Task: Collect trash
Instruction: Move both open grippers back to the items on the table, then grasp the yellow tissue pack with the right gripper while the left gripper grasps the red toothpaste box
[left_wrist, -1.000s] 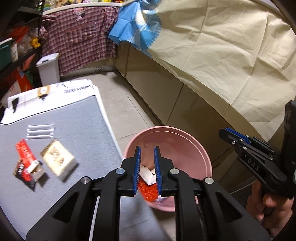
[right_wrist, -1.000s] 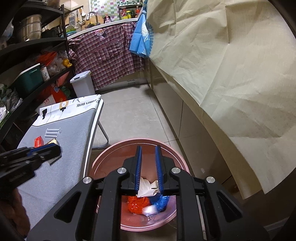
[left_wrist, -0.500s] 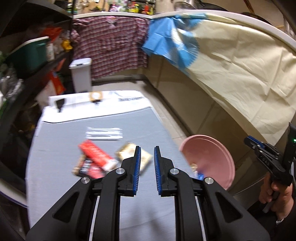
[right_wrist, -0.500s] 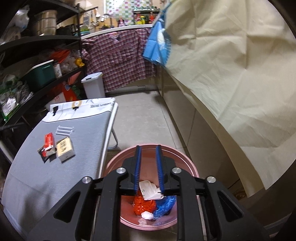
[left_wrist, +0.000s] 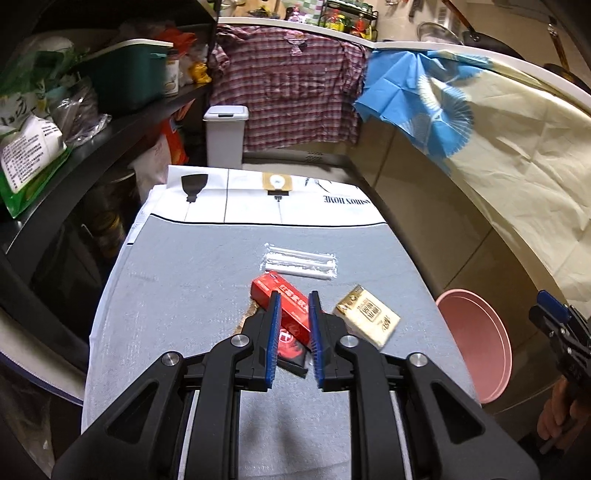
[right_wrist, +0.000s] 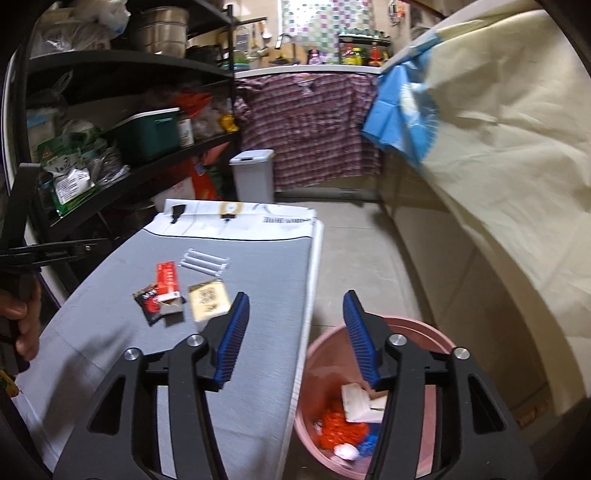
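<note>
Grey fabric covers the ironing board (left_wrist: 177, 295) where four pieces of trash lie grouped near its middle: a red carton (left_wrist: 284, 299), a dark snack wrapper (right_wrist: 147, 301) partly under the carton's near end, a beige tissue pack (left_wrist: 367, 315) just to the right, and a clear packet of white straws (left_wrist: 301, 260) just beyond them. The left gripper (left_wrist: 292, 332) hangs above the board with its blue-padded jaws only a narrow gap apart, holding nothing; the red carton shows in the gap between them, lying on the fabric below. In the right wrist view, the right gripper (right_wrist: 293, 332) has its jaws spread wide and empty, one finger over the board's right edge and the other over the pink bin (right_wrist: 436, 334), which stands on the tiled floor just beside the board. Inside the bin lie a white paper scrap (right_wrist: 356, 404), crumpled orange plastic (right_wrist: 341, 430) and a bit of blue plastic (right_wrist: 367, 443). A hand (right_wrist: 20, 325) grips the left tool's handle at the left edge of that view. Behind the board stand a white lidded bin (left_wrist: 225, 134), a plaid shirt (left_wrist: 291, 99) hung from a counter, a blue cloth (left_wrist: 417, 107) and a cream sheet (left_wrist: 524, 158) draped along the right side, with dark shelving (left_wrist: 122, 122) at left.
</note>
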